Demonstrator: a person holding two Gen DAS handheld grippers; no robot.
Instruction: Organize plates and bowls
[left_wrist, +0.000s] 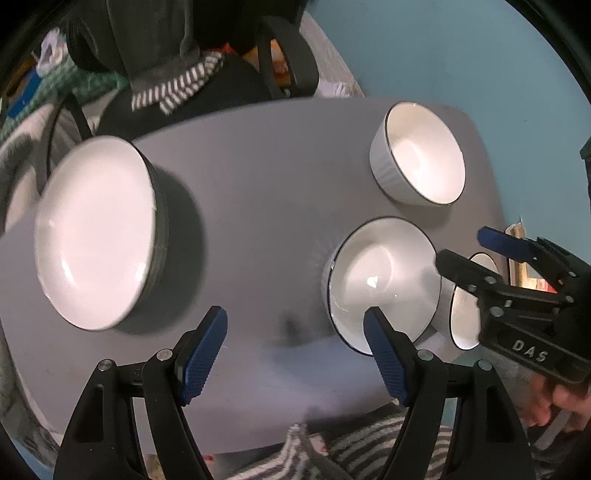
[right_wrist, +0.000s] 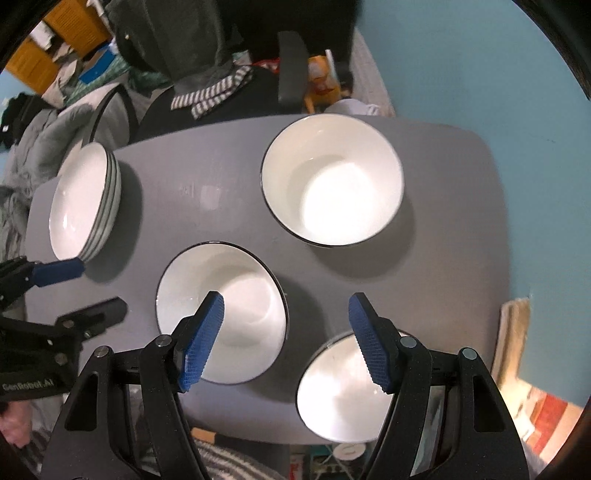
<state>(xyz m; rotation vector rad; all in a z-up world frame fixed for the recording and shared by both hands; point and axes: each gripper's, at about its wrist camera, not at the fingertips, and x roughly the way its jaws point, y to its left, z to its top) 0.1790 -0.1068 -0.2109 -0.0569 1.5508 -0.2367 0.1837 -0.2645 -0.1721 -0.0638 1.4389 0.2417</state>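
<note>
we look down from both cameras onto a grey table with rounded corners (right_wrist: 229, 177), with blue floor around it.

at the far left of the table, a stack of shallow white plates with dark rims (right_wrist: 86, 205) sits by the edge; from the left wrist view the same stack (left_wrist: 98, 232) fills the left side and its layered rims show on the right flank.

three white bowls with thin dark rims stand upright on the right half of the table. the far bowl (right_wrist: 332, 181) is the one nearest the far right corner, well apart from the plates. the middle bowl (right_wrist: 221, 317) sits nearer, towards the centre. the near-right bowl (right_wrist: 340, 387) stands at the near edge, just beside the middle bowl. in the left wrist view we see the far bowl (left_wrist: 419, 153), the middle bowl (left_wrist: 382, 280), and a sliver of the near-right bowl (left_wrist: 467, 314) behind the other tool.

the left gripper (left_wrist: 295, 354) hangs over bare table between the plates and the middle bowl, its blue-padded jaws spread wide with nothing between them. the right gripper (right_wrist: 286, 339) points down over the gap between the middle and near-right bowls, its jaws also apart and holding nothing; its left pad overlaps the middle bowl in the picture, and we cannot tell whether it touches.

beyond the far edge we see a dark chair with striped cloth (right_wrist: 210, 94).
</note>
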